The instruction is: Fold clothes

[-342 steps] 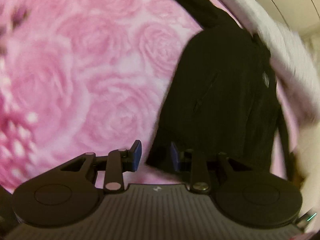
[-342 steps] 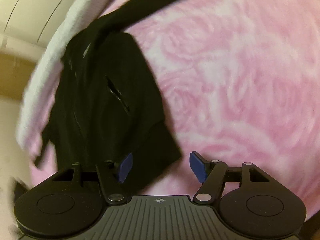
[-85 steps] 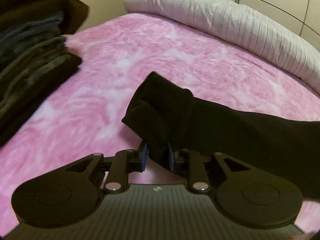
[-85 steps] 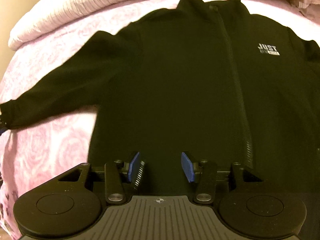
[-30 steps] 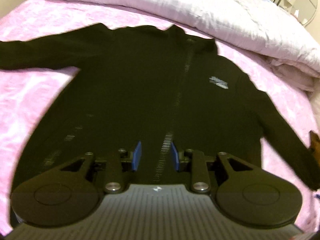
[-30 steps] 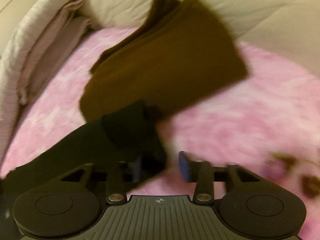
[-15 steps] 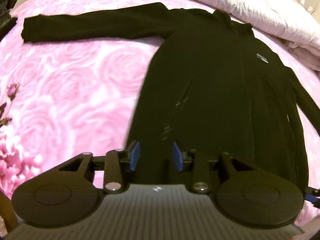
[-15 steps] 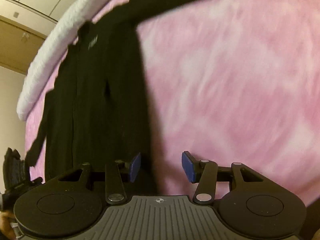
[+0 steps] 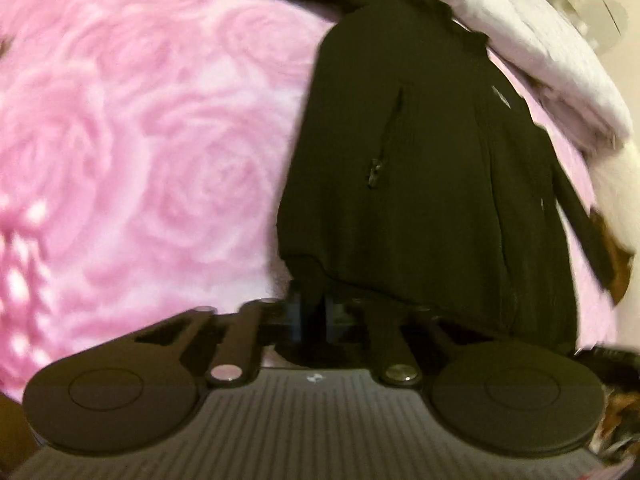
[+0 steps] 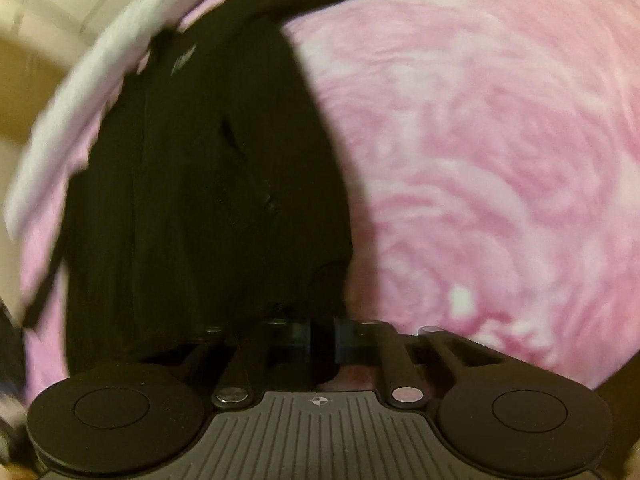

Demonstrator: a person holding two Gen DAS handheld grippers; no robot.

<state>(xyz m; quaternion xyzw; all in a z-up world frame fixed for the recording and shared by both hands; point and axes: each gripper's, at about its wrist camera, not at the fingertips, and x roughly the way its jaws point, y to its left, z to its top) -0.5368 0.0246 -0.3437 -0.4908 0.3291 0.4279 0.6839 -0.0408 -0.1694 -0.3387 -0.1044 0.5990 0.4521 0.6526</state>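
A black zip-up jacket (image 9: 420, 168) lies flat, front up, on the pink rose-print bedspread (image 9: 140, 140), collar toward the far side. My left gripper (image 9: 313, 316) is at the hem's left corner, shut on the jacket fabric. In the right wrist view the same jacket (image 10: 208, 184) fills the left half, its small chest logo near the top. There my right gripper (image 10: 322, 340) is shut on the hem's right corner, dark cloth pinched between its blue pads. One sleeve runs off along the top of each view.
A rolled white quilt (image 9: 540, 40) lies along the far edge of the bed, also seen as the white quilt (image 10: 80, 92) in the right view. Pink bedspread (image 10: 480, 160) extends right of the jacket. A brown garment (image 9: 618, 264) shows at the right edge.
Both grippers dropped down to the jacket's hem and went from open to shut on its two bottom corners. The views are blurred by motion.
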